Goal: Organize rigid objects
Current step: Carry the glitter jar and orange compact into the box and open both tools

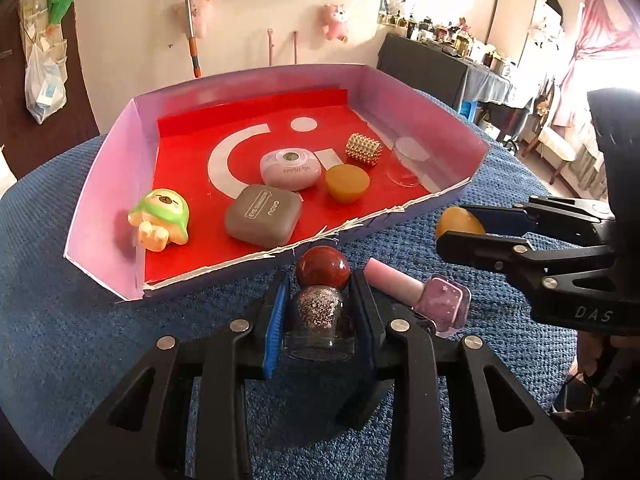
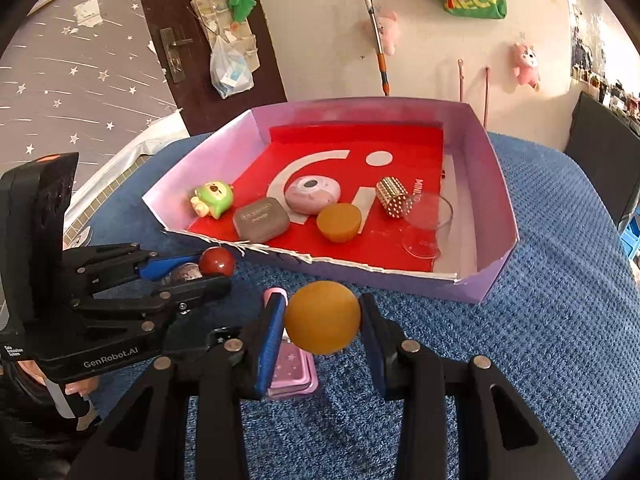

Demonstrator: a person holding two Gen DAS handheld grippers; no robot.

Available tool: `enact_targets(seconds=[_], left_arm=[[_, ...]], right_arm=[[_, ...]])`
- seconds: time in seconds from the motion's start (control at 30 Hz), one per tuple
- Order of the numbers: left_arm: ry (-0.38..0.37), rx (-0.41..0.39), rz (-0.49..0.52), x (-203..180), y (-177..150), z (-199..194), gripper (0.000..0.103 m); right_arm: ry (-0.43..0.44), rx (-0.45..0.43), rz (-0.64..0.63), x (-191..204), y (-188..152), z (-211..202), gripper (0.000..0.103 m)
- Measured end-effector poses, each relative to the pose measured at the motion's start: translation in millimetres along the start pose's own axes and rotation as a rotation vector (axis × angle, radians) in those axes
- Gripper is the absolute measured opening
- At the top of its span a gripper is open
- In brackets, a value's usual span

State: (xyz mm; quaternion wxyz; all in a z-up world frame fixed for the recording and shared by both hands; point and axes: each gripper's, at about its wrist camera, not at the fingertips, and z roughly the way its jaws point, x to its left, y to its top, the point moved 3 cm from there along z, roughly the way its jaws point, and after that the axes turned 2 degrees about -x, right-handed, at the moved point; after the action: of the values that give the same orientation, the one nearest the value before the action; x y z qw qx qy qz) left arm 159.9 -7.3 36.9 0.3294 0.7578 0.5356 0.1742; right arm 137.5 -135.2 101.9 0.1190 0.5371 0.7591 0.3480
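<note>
My left gripper (image 1: 320, 292) is shut on a glitter nail polish bottle (image 1: 318, 312) with a round red cap, held just above the blue cloth in front of the box. To its right, my right gripper (image 1: 460, 226) is shut on an amber ball (image 1: 454, 222). In the right wrist view the amber ball (image 2: 322, 320) sits between the blue pads of the right gripper (image 2: 322, 312). The left gripper (image 2: 204, 270) holds the bottle (image 2: 216, 262) at the left. A pink nail polish (image 1: 404, 284) (image 2: 290, 368) lies on the cloth under the grippers.
A purple box (image 1: 112, 168) (image 2: 504, 184) with a red floor holds a green bear figurine (image 1: 162, 216), grey case (image 1: 262, 216), pink case (image 1: 290, 164), amber dome (image 1: 346, 182), gold studded cylinder (image 1: 363, 149) and clear dish (image 1: 410, 160). Its torn front wall is low.
</note>
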Motion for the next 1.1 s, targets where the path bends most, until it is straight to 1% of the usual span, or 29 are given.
enact_targets(seconds=[0.2,0.33,0.43,0.53,0.63,0.73,0.77,0.93,1.03,1.1], left_arm=[[0.000,-0.013,-0.002,-1,-1,-7,0.029],[-0.005,-0.037,-0.004,-1,3,-18,0.029],[-0.006,-0.065,-0.008,2,15,-28,0.029],[-0.013,-0.082,-0.020,11,34,-33,0.029],[-0.014,-0.050,-0.033,24,55,-19,0.029],[0.009,0.010,-0.038,39,74,6,0.029],[0.014,0.028,-0.039,43,79,14,0.029],[0.040,0.112,-0.043,63,99,52,0.029],[0.043,0.153,-0.046,70,104,70,0.029],[0.052,0.180,-0.045,72,105,80,0.029]], right_arm=[[0.007,0.006,0.005,1,-2,1,0.040],[0.011,0.002,0.004,2,-2,1,0.040],[0.025,-0.019,0.001,4,2,-4,0.040],[0.050,-0.037,-0.007,5,16,-9,0.040],[0.063,-0.048,-0.020,3,39,-7,0.040],[0.082,-0.038,-0.017,-4,66,4,0.040],[0.078,-0.026,-0.018,-8,78,13,0.040],[0.055,0.047,-0.024,-21,112,53,0.040],[0.053,0.104,-0.012,-28,124,76,0.040],[0.035,0.133,-0.019,-31,127,88,0.040]])
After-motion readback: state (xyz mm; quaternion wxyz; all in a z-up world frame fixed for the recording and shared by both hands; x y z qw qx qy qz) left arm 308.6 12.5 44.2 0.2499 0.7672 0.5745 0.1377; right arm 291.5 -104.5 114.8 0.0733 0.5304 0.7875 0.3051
